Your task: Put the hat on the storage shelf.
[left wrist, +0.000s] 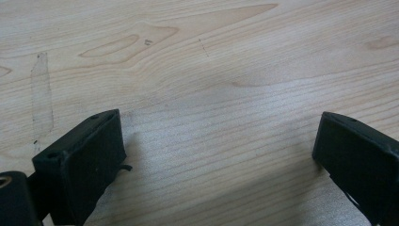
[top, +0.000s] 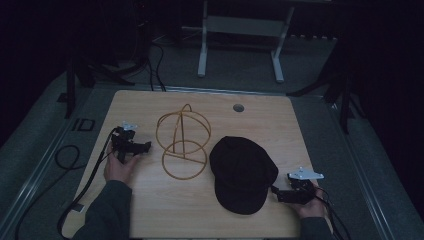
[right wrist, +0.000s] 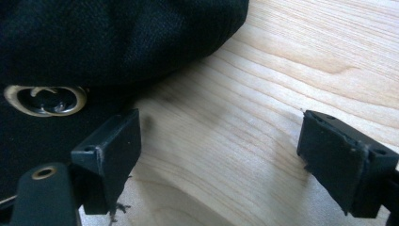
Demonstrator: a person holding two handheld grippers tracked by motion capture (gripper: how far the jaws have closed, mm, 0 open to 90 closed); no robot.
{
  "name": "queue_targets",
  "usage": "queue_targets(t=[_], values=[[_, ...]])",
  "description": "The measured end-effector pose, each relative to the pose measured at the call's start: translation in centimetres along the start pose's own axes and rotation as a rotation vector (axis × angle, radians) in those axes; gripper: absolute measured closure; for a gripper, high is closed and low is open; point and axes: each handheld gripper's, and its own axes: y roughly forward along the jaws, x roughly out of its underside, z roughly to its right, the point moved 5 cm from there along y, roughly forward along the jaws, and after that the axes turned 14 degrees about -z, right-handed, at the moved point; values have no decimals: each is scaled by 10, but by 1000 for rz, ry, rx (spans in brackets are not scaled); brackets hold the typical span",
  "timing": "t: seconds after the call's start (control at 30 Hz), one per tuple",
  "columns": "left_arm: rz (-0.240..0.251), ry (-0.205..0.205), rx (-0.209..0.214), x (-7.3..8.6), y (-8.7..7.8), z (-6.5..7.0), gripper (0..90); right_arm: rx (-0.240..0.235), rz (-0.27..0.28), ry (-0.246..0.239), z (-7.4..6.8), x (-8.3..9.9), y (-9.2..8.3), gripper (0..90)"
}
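Light wood-grain desk (top: pixel 150 210), rounded corners, small round grommet hole (top: pixel 238 107) at approx 1 o'clock near far edge. Directly on it: gold wire hat stand (top: pixel 182 142) upright, just left of centre; black cap (top: pixel 242 172) w/ gold emblem (right wrist: pixel 45 100) at approx 4 o'clock, near the stand, not touching.

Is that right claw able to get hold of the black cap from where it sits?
Probably yes: the right claw sits open just beside the black cap, with bare table between its jaws and nothing blocking it.
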Motion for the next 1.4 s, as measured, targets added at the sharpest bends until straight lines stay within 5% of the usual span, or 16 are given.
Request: queue_targets(t=[0.57, 0.83, 1.07, 1.4], values=[[1, -3, 0, 2, -1, 1, 24, -1, -2, 0, -1, 1, -1, 171], [1, -3, 0, 2, -1, 1, 24, -11, -98, -28, -1, -2, -12, 445], [3, -5, 0, 2, -1, 1, 24, -22, -107, -125, -15, -14, -40, 515], [1, -5, 0, 2, -1, 1, 24, -26, -67, -284, -48, -45, -78, 492]])
